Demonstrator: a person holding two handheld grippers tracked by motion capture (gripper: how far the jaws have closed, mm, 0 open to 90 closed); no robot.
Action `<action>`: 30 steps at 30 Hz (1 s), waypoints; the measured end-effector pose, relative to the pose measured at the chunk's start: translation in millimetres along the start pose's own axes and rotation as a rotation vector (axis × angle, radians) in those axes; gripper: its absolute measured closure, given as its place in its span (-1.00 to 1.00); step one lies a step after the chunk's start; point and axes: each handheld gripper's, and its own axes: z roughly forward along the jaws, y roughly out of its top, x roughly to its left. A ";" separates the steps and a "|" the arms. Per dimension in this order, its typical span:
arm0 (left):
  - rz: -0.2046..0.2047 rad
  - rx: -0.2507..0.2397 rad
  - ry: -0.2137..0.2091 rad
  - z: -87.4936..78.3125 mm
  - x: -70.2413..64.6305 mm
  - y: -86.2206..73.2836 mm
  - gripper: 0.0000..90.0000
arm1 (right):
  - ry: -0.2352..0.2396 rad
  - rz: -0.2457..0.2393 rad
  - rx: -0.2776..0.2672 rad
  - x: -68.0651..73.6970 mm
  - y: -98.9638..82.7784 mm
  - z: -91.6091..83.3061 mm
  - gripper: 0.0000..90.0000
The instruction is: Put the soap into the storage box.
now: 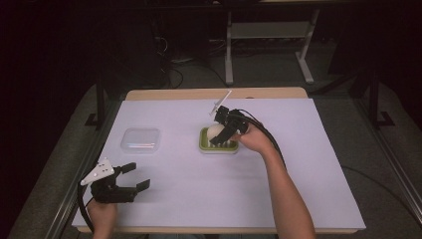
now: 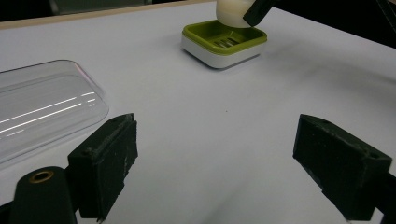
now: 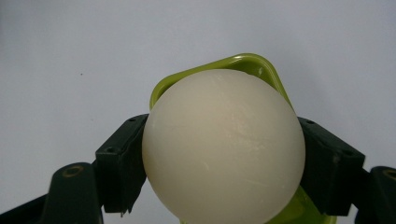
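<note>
Near the middle of the white-covered table (image 1: 298, 199), the right gripper (image 1: 222, 133) clamps a smooth, cream-white round soap (image 3: 223, 147) between its black jaws, holding it over a square green soap dish (image 2: 223, 42) with a white base and slotted floor. Toward the table's front left corner, the left gripper (image 1: 130, 175) rests with jaws spread wide, holding nothing. A clear, glossy plastic lid (image 1: 141, 140) with rounded corners lies near the left edge.
</note>
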 end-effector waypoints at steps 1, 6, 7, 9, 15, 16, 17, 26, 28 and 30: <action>-0.003 -0.003 -0.002 0.3 -0.3 0.0 -0.71 | 0.000 -0.003 -0.001 -0.7 -0.2 0.7 -0.47; -0.002 -0.002 -0.002 0.2 -0.4 0.0 -0.71 | -0.008 0.006 0.000 -2.6 -1.0 1.7 -0.47; -0.003 -0.003 -0.002 0.3 -0.4 0.0 -0.71 | -0.009 0.006 -0.001 -2.9 -1.1 1.9 -0.47; -0.005 -0.003 -0.002 0.3 -0.3 -0.1 -0.71 | -0.011 0.007 -0.002 -3.5 -1.4 2.1 -0.47; -0.005 -0.003 -0.002 0.4 -0.4 -0.1 -0.71 | -0.014 0.016 0.000 -5.5 -2.4 3.5 -0.47; -0.004 -0.004 -0.002 0.3 -0.4 -0.1 -0.71 | -0.016 0.017 0.003 -5.7 -2.5 3.7 -0.47; -0.004 -0.003 -0.002 0.3 -0.3 -0.1 -0.71 | -0.017 0.019 0.003 -6.0 -2.7 3.7 -0.47; -0.002 -0.001 -0.002 0.4 -0.3 -0.1 -0.71 | -0.014 0.034 0.005 -8.6 -4.2 4.6 -0.47; -0.002 -0.001 -0.002 0.4 -0.3 -0.1 -0.71 | -0.014 0.033 0.007 -9.4 -4.3 5.7 -0.47; -0.003 -0.002 -0.002 0.5 -0.2 -0.1 -0.71 | -0.015 0.037 0.012 -9.5 -4.5 6.7 -0.47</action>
